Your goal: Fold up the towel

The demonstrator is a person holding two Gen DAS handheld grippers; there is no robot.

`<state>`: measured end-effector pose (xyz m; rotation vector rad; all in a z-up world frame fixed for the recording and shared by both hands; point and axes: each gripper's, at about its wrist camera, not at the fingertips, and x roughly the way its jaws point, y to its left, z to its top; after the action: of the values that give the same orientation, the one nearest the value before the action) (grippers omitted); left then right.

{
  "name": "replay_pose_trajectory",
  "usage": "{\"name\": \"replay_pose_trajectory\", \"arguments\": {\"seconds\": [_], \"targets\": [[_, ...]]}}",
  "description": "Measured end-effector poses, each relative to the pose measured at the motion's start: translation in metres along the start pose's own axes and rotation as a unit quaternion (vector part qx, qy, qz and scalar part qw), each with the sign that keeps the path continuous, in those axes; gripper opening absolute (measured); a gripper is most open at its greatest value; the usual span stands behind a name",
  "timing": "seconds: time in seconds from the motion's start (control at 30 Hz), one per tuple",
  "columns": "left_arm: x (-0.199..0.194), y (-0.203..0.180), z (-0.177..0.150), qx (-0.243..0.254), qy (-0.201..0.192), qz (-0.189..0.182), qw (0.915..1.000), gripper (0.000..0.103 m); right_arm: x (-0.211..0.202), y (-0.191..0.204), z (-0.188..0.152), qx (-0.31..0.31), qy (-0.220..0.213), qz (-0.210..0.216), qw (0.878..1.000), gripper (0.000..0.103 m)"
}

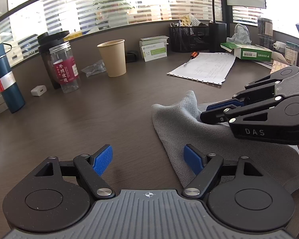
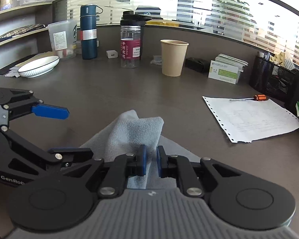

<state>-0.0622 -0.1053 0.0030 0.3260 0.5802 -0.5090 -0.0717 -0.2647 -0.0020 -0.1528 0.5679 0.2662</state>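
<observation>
Two grippers work over one grey towel [image 2: 137,131] on a dark wood-grain desk [image 1: 89,119]. Furthest left of the left gripper [image 1: 148,160] stands a tall teal flask [image 1: 7,79] of smooth metal, then a small white plug [image 1: 38,90], a clear ribbed plastic jar [image 1: 65,69] with a dark red label, and a tan paper cup [image 1: 113,57], matte and tapered. That gripper's blue ridged pads [image 1: 101,161] stand wide apart with nothing between them; the right-hand pad hangs above the towel's near-left edge, the left-hand one over bare desk.

Straight ahead and to the right of it lies the towel, a soft fleecy cloth with a napped, slightly fuzzy surface. Its lower layer is spread flat, and a bunched fold rises from it in a rounded, peaked hump. The right gripper [image 2: 149,162], black hinged links with blue pads, is closed narrowly on that raised fold, the cloth pinched between its pads and draping forward beyond them.

Right of the right gripper, well apart from the towel, a sheet of perforated printer paper [image 2: 251,117] lies flat with an orange-handled screwdriver [image 2: 249,98] at its far edge. Past that sits a black wire-mesh organiser [image 2: 269,77]. Frosted striped glass panels run along the back of the desk, bright with daylight.
</observation>
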Motion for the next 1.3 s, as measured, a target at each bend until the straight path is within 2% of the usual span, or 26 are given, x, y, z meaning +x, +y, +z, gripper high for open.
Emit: {"name": "replay_pose_trajectory", "arguments": {"seconds": [0.1,0.13,0.2,0.4,0.6,0.67,0.77,0.8,0.93,1.07,1.3], "targets": [[0.000,0.000,0.000,0.000,0.000,0.000,1.0000,0.084,0.001,0.005,0.001,-0.018,-0.003,-0.001,1.000,0.013],[0.000,0.000,0.000,0.000,0.000,-0.001,1.0000,0.084,0.002,0.007,0.000,-0.023,-0.003,-0.002,1.000,0.008],[0.000,0.001,0.000,-0.001,0.001,-0.002,1.0000,0.084,0.002,0.009,0.000,-0.033,-0.004,-0.004,0.999,0.005],[0.000,0.000,0.000,-0.003,0.001,0.000,1.0000,0.084,-0.011,0.001,-0.001,-0.015,-0.028,-0.015,0.999,0.002],[-0.001,-0.004,-0.001,-0.002,0.001,0.001,1.0000,0.084,-0.045,0.000,-0.003,-0.031,-0.070,-0.071,0.994,0.002],[-0.002,-0.004,-0.001,-0.003,0.001,0.001,1.0000,0.084,-0.047,0.005,-0.004,-0.043,-0.065,-0.084,0.993,0.003],[-0.002,-0.004,-0.001,-0.003,0.002,0.001,1.0000,0.084,-0.040,0.012,-0.009,-0.072,-0.047,-0.114,0.990,0.024],[-0.002,-0.004,-0.001,-0.002,0.003,0.001,1.0000,0.084,-0.038,0.013,-0.011,-0.079,-0.046,-0.123,0.988,0.035],[-0.003,-0.003,-0.001,0.000,0.005,-0.001,1.0000,0.084,-0.046,-0.009,-0.013,-0.021,-0.058,-0.104,0.993,0.036],[-0.003,-0.004,0.000,0.006,0.004,0.002,1.0000,0.084,-0.045,-0.034,-0.013,0.042,-0.056,-0.120,0.990,0.036],[-0.002,-0.004,0.000,0.008,0.005,0.001,1.0000,0.084,-0.021,-0.037,-0.011,0.076,-0.024,-0.052,0.996,0.031]]}}
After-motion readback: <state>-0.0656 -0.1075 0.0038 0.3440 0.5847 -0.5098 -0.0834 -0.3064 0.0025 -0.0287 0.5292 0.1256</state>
